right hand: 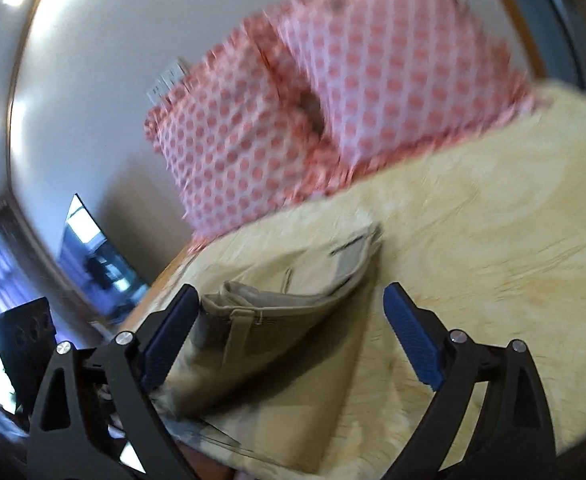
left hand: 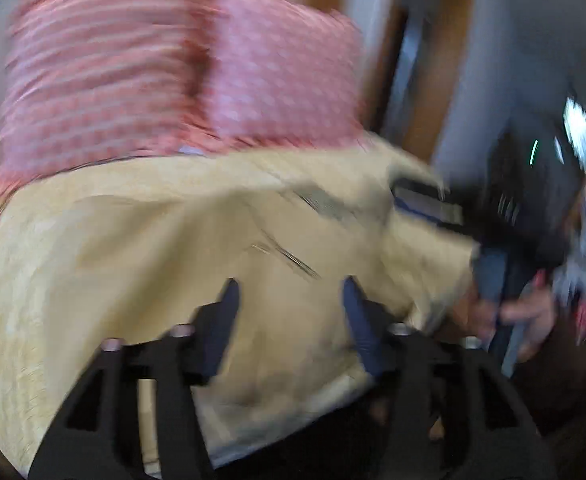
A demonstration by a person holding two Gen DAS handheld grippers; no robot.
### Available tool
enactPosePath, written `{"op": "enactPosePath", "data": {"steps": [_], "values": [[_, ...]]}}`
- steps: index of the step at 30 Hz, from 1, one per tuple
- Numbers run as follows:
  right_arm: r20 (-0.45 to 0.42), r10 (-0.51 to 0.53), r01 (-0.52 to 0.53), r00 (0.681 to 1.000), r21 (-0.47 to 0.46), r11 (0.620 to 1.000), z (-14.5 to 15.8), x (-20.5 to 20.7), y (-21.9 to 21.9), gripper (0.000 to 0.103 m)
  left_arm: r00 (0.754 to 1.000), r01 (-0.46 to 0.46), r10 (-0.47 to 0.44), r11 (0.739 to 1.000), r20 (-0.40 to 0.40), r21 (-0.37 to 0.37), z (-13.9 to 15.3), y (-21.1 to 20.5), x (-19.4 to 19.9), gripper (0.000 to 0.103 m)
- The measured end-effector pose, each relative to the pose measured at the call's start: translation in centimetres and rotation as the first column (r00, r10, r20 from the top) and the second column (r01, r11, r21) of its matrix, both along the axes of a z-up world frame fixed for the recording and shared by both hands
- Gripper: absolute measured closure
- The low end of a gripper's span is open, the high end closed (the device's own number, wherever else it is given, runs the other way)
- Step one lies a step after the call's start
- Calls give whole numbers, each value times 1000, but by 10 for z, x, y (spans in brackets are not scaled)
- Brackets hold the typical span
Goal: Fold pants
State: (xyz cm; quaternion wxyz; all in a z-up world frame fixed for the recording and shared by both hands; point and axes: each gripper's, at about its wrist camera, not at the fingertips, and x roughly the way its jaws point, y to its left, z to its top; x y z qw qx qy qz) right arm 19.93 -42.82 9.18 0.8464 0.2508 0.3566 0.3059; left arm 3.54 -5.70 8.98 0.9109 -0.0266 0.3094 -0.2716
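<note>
Beige pants (right hand: 285,320) lie folded on a pale yellow bedspread (right hand: 493,240), waistband toward me. My right gripper (right hand: 291,300) is open just above the waistband, holding nothing. In the left wrist view the pants (left hand: 293,240) blend with the bedspread (left hand: 93,260) under motion blur. My left gripper (left hand: 291,284) is open above the fabric. The right gripper (left hand: 433,200) and the person's hand (left hand: 529,312) show at the right of that view.
Two pink dotted pillows (right hand: 333,112) lean against the white wall at the head of the bed; they also show in the left wrist view (left hand: 173,68). A wooden door frame (left hand: 433,60) stands beyond. The bed's edge (right hand: 165,276) is at the left.
</note>
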Motion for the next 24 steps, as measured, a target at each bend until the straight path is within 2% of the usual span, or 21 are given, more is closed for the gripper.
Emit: {"op": "enactPosePath", "data": {"steps": [1, 3, 4, 5, 6, 7, 8, 9, 10, 11, 16, 18, 19, 21, 24], "values": [[-33, 7, -7, 999, 7, 1000, -3, 5, 2, 10, 999, -50, 49, 997, -10, -62, 8, 25, 6, 36], [-111, 37, -40, 993, -22, 999, -13, 20, 12, 11, 987, -159, 158, 984, -19, -85, 15, 58, 18, 31], [-131, 47, -53, 990, -43, 998, -17, 23, 16, 17, 970, -242, 241, 970, -29, -30, 12, 77, 33, 31], [-162, 52, -68, 985, -94, 993, -23, 29, 24, 26, 959, -283, 283, 959, -36, -6, 8, 87, 43, 31], [-184, 55, -79, 981, -122, 989, -28, 33, 28, 30, 947, -314, 314, 949, -63, 16, 0, 99, 57, 32], [-212, 64, -93, 975, -133, 987, -35, 36, 32, 43, 937, -325, 326, 945, -125, 23, -9, 111, 72, 33], [-233, 69, -102, 970, -132, 986, -42, 39, 33, 55, 930, -322, 317, 947, -188, 6, -17, 119, 87, 38], [-253, 80, -114, 964, -124, 986, -49, 40, 35, 57, 924, -313, 300, 949, -238, -20, -24, 125, 96, 40], [-237, 82, -114, 968, -123, 986, -49, 37, 33, 59, 918, -299, 276, 953, -284, -40, -32, 129, 105, 43], [-228, 97, -128, 969, -123, 984, -49, 35, 33, 62, 917, -287, 262, 957, -299, -42, -35, 129, 109, 43], [-236, 148, -172, 960, -87, 981, -56, 40, 28, 64, 912, -247, 219, 968, -346, -38, -49, 128, 133, 43], [-228, 175, -202, 958, -100, 974, -53, 39, 28, 65, 908, -237, 211, 971, -362, -28, -55, 123, 138, 43], [-222, 187, -214, 957, -104, 971, -52, 42, 29, 69, 909, -234, 209, 972, -360, -26, -57, 121, 139, 43], [-202, 237, -262, 950, -112, 958, -49, 38, 33, 69, 917, -218, 196, 976, -348, -25, -57, 118, 135, 43], [-204, 248, -278, 947, -130, 952, -50, 42, 33, 68, 924, -163, 127, 984, -361, -73, -56, 113, 133, 43]]}}
